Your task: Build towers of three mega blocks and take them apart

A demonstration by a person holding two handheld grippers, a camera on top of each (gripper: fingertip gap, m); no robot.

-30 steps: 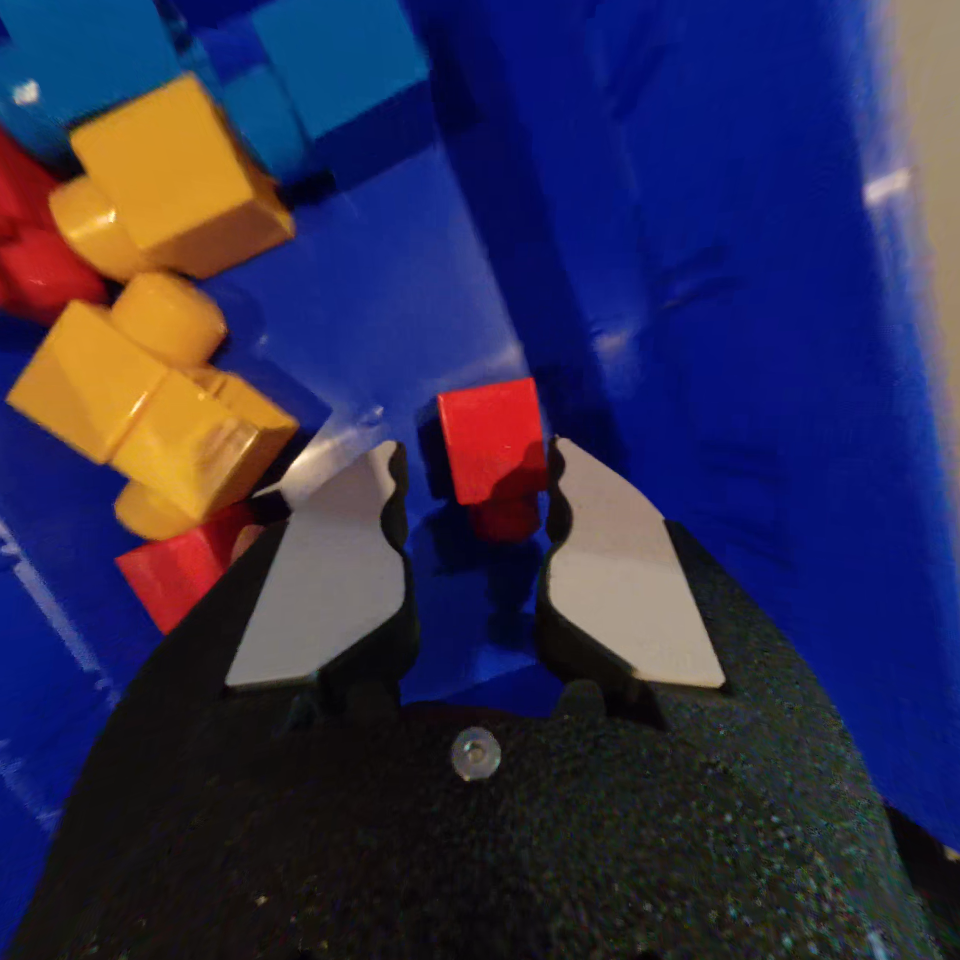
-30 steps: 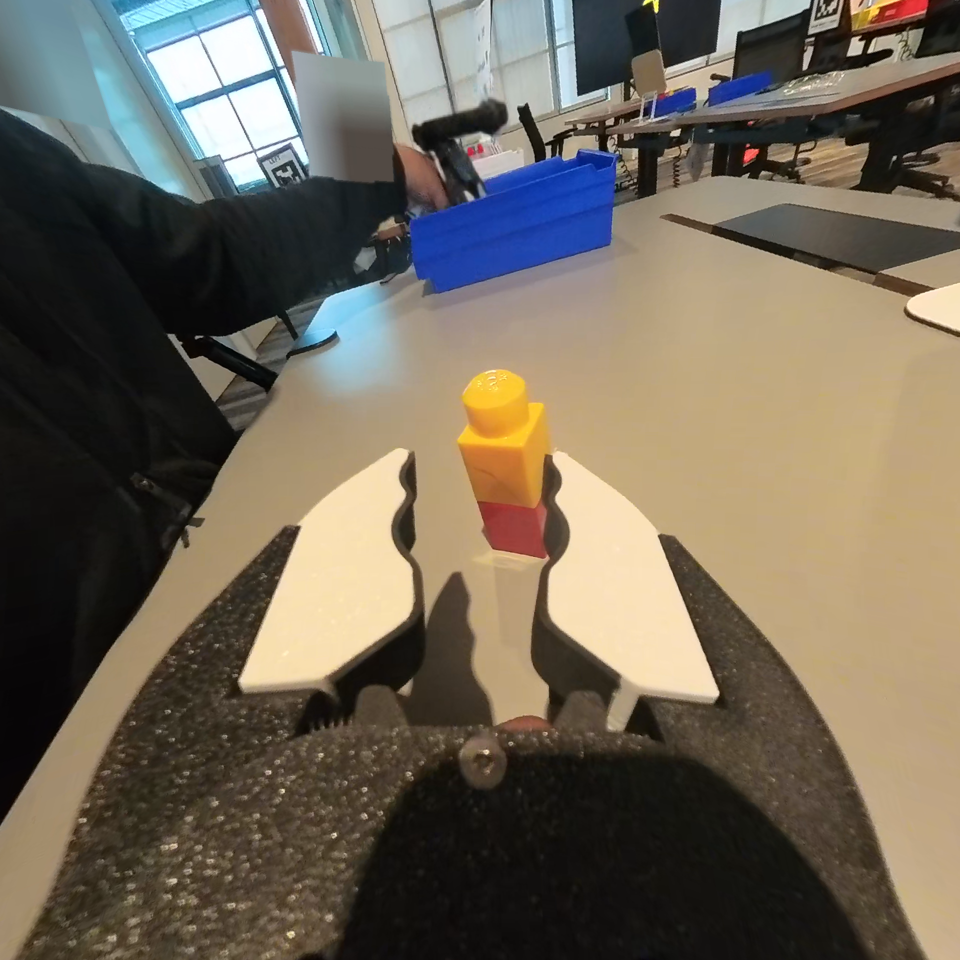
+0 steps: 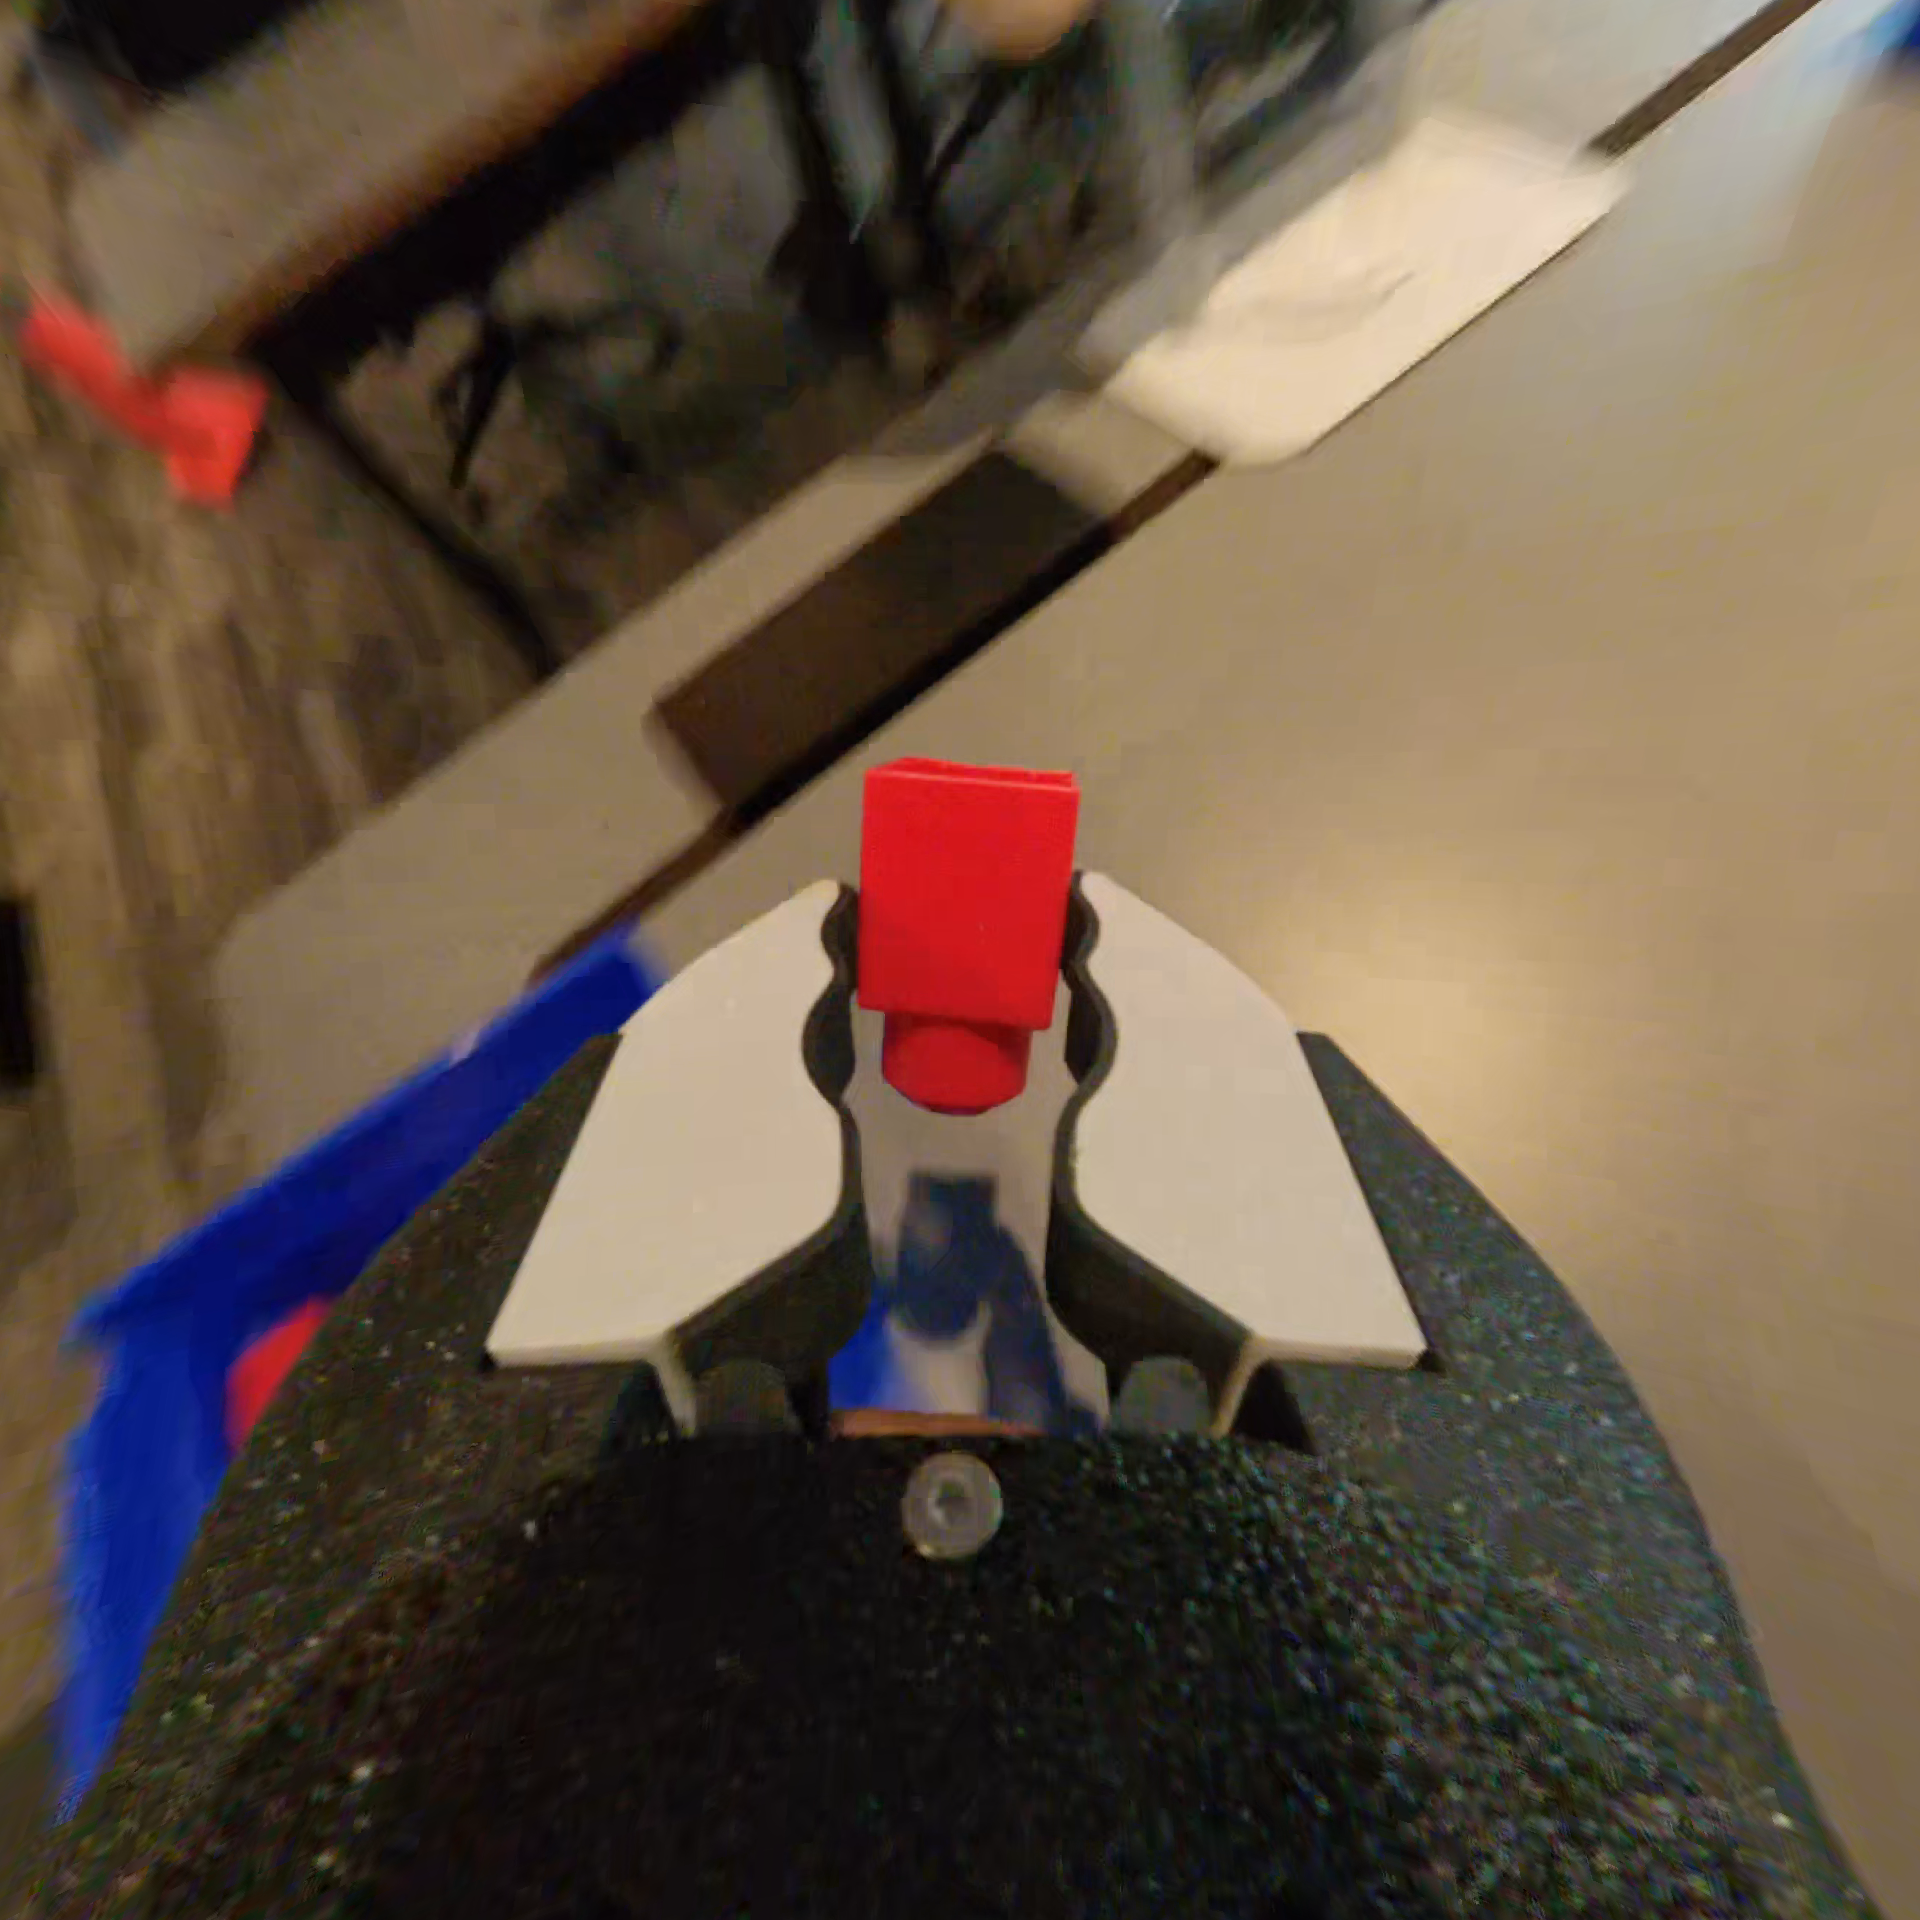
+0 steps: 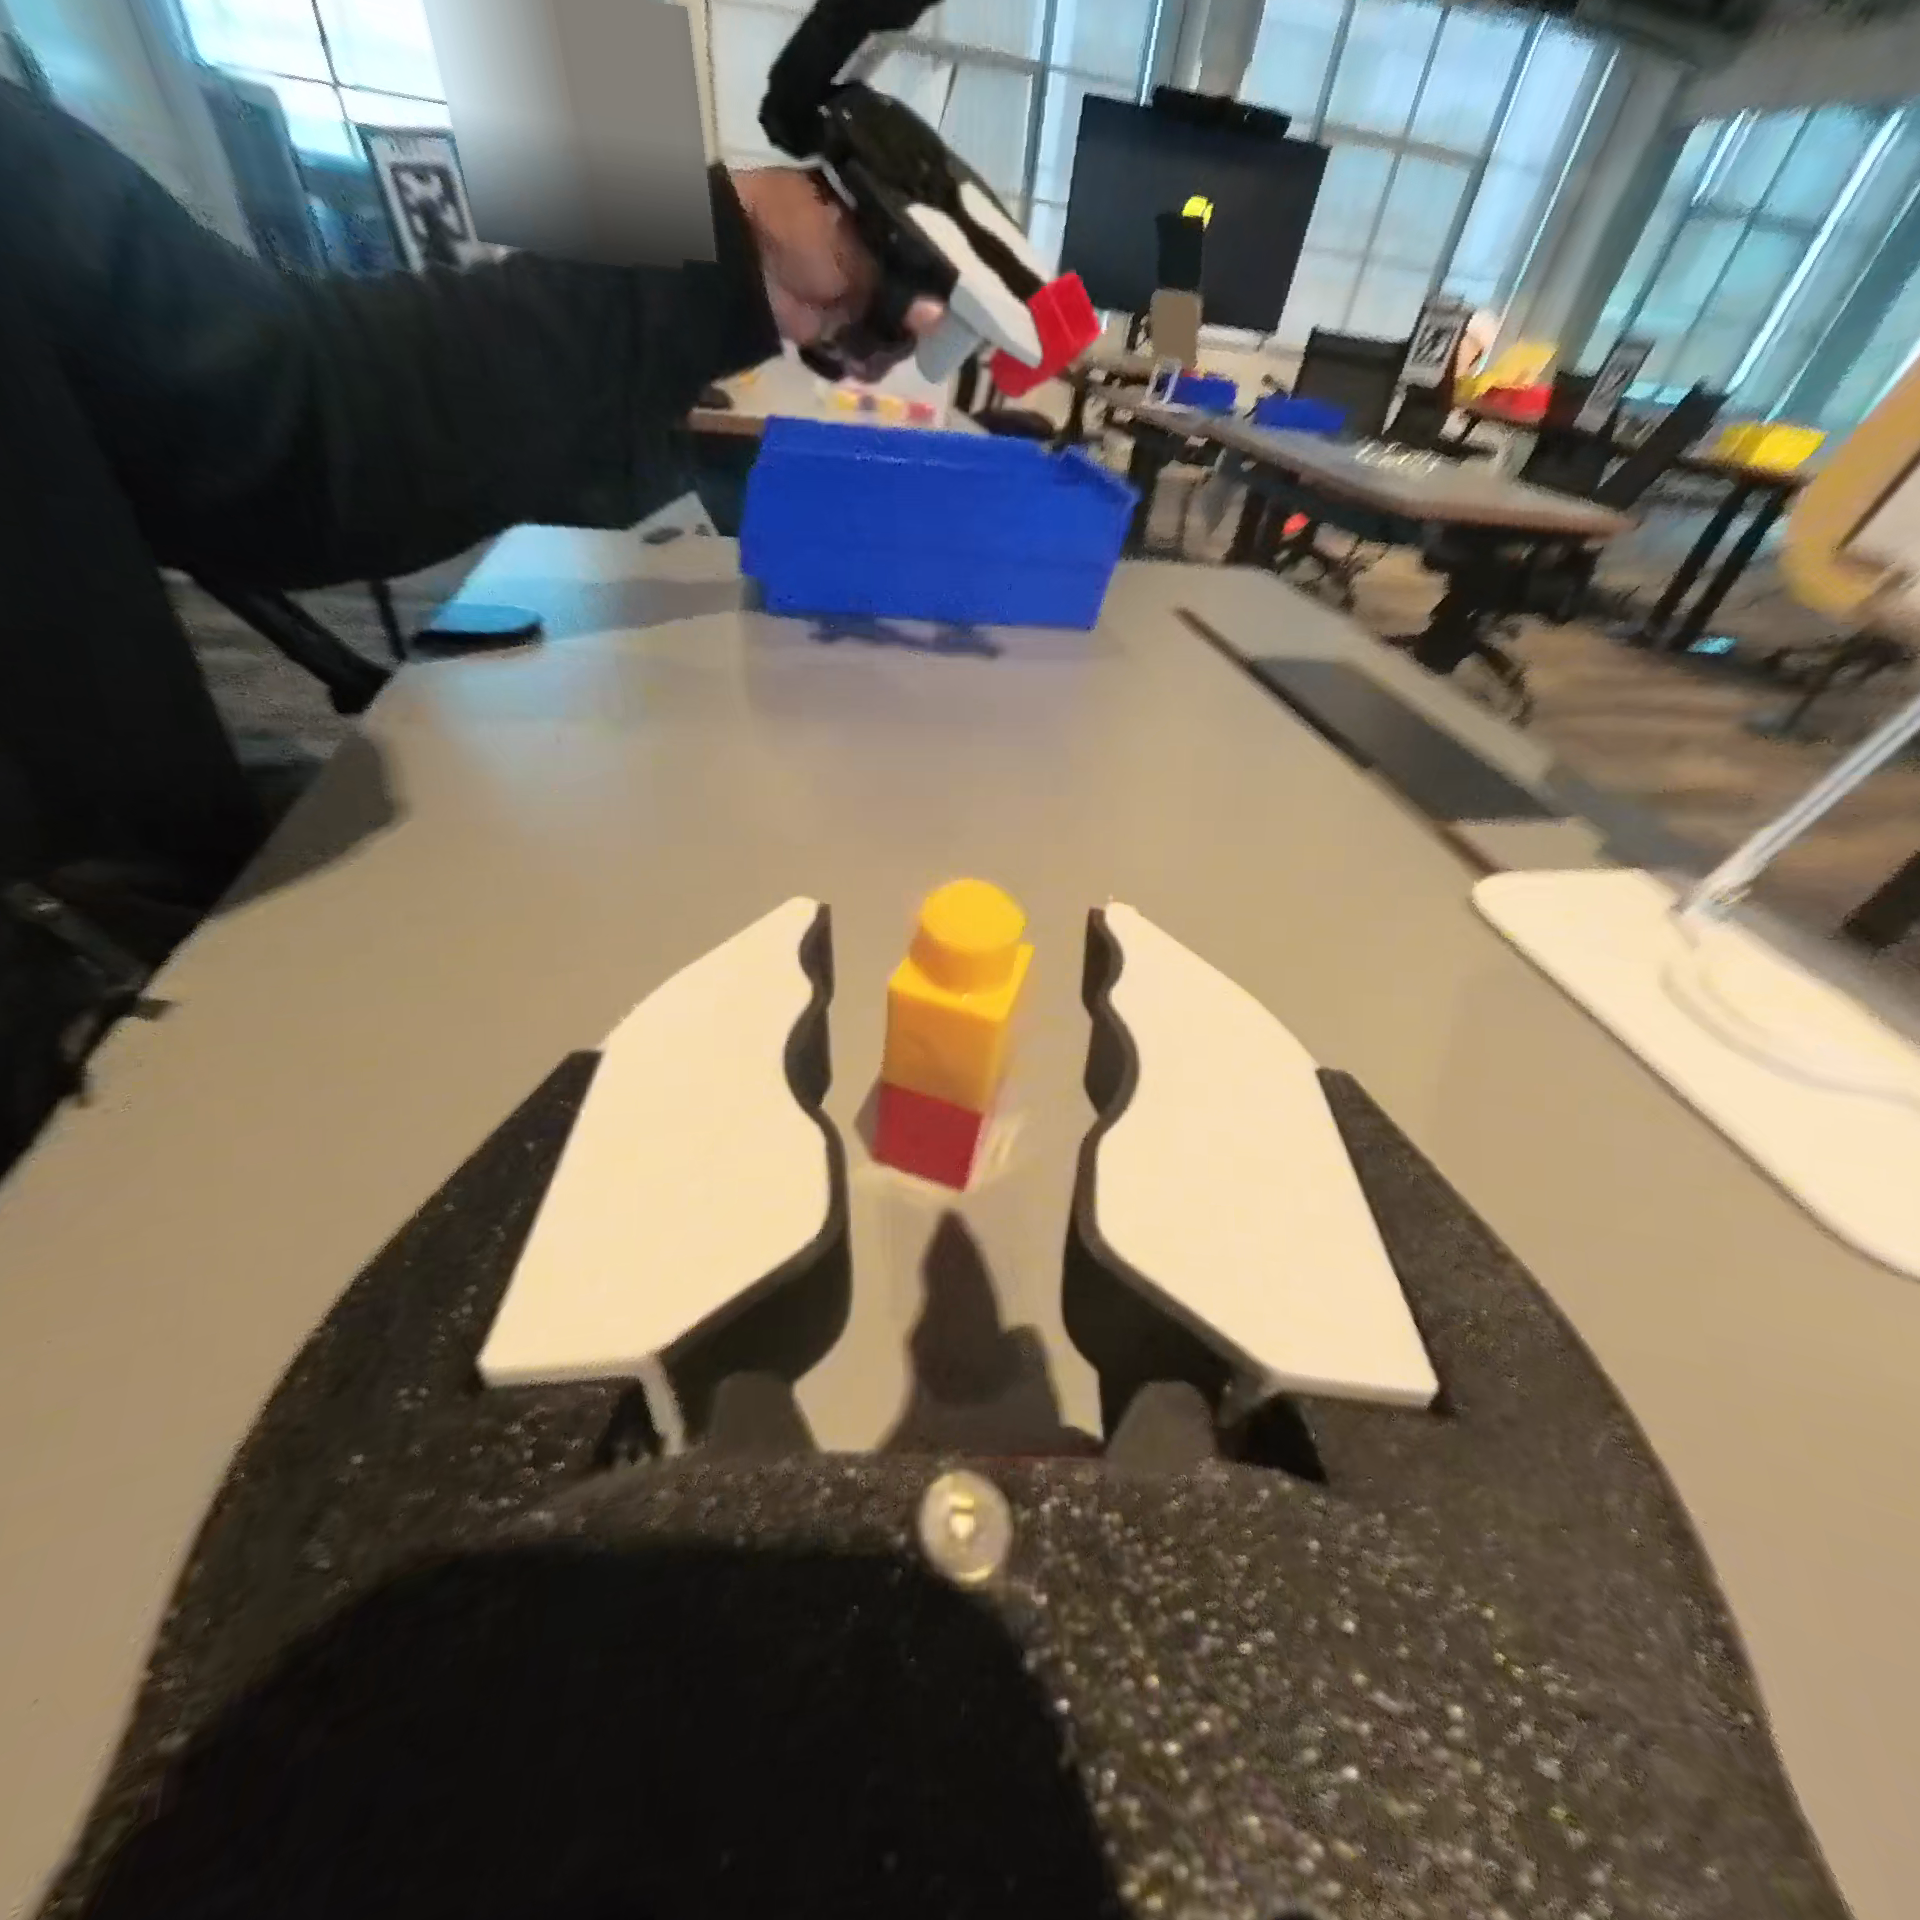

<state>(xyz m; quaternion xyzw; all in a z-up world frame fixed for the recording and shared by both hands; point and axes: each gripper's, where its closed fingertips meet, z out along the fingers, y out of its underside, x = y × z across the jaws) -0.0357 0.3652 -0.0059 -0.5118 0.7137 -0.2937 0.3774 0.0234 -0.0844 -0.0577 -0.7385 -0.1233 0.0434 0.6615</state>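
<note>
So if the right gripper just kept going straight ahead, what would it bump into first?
Probably the little tower: the yellow block on a red block stands between the right gripper's open jaws, directly ahead, though depth is hard to judge.

I see an open office or lab: rows of desks (image 4: 1455,488), chairs (image 4: 1340,364), a dark screen (image 4: 1195,229), big windows (image 4: 1507,135).

Red block (image 3: 961,899): plain bright red. Tower: yellow block (image 4: 958,1013) over second red block (image 4: 925,1132). Bin (image 4: 930,530): solid deep blue. Desk (image 4: 644,790): flat pale grey. Left hand-held gripper (image 3: 961,930) and right hand-held gripper (image 4: 956,997): white fingers, speckled black body. Sleeve (image 4: 343,374): black.
</note>
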